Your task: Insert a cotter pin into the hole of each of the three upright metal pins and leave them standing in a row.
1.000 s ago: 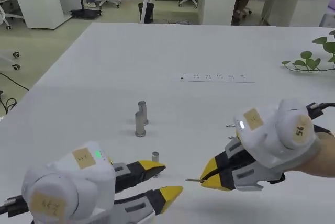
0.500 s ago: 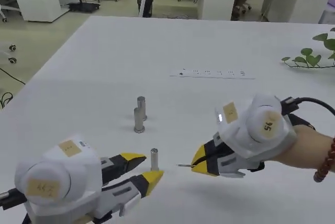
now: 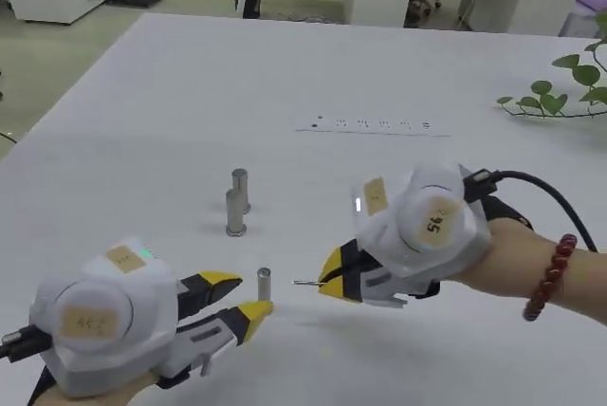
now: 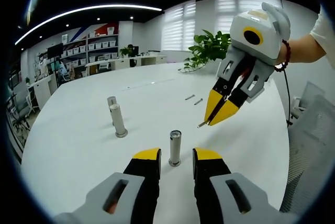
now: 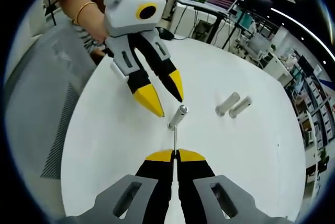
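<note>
Yellow-tipped right gripper (image 3: pixel 325 285) is clenching a thin wire cotter pin (image 3: pixel 305 284); released left gripper (image 3: pixel 251 294) is flanking the grey upright metal pin (image 3: pixel 264 285). Steadying it while feeding the wire level should help.

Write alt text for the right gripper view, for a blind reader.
The right gripper, shut on a thin metal cotter pin, aims it at a short grey metal pin on the white table; the open left gripper is beside it.

Near pin (image 3: pixel 264 285) stands on the surface (image 3: pixel 142 121) just ahead of my left tongs (image 3: pixel 247 294). To its right, cotter pin (image 3: pixel 305 284) in my right tongs (image 3: pixel 330 283). Two more pins (image 3: pixel 234 213) behind, power strip (image 3: pixel 370 125) farther back, plant (image 3: pixel 560 93) far right.
</note>
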Tool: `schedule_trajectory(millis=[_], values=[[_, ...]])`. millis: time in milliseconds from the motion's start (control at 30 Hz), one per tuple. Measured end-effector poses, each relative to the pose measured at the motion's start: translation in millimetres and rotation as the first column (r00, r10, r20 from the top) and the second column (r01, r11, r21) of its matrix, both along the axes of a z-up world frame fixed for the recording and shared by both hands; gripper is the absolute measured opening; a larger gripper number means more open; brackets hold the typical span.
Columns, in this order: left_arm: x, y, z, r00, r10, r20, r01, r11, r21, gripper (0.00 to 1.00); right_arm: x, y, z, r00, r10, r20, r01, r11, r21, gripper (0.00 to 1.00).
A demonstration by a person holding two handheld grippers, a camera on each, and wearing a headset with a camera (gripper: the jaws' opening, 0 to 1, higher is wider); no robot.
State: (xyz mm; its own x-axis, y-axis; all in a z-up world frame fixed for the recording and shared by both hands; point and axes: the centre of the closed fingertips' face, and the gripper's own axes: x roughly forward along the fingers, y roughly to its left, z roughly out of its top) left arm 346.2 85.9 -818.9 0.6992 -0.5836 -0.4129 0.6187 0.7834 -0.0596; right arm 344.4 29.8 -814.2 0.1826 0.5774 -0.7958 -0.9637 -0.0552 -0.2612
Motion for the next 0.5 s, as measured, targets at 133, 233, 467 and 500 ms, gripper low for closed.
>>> schedule_trajectory(millis=[133, 233, 467, 500], values=[[4.6, -1.8, -6.8, 1.000, -0.007, -0.007, 0.007, 1.000, 0.014, 0.22, 4.0, 4.4, -0.4, 1.000, -0.015, -0.006, 0.015, 1.000, 0.005, 0.02], [6.5, -4.2, -9.7, 1.000, -0.018, -0.011, 0.018, 1.000, 0.015, 0.22, 6.2, 7.0, -0.5, 1.000, -0.018, -0.004, 0.018, 1.000, 0.007, 0.02], [10.4, -8.7, -15.4, 0.999, -0.037, -0.015, 0.037, 0.999, 0.028, 0.18, 8.1, 11.1, -3.0, 1.000, -0.018, -0.012, 0.018, 1.000, 0.002, 0.03], [12.0, -9.4, -15.7, 0.999, -0.035, -0.015, 0.035, 0.999, 0.024, 0.17, 7.9, 11.3, -4.3, 1.000, -0.017, -0.013, 0.017, 1.000, -0.001, 0.03]])
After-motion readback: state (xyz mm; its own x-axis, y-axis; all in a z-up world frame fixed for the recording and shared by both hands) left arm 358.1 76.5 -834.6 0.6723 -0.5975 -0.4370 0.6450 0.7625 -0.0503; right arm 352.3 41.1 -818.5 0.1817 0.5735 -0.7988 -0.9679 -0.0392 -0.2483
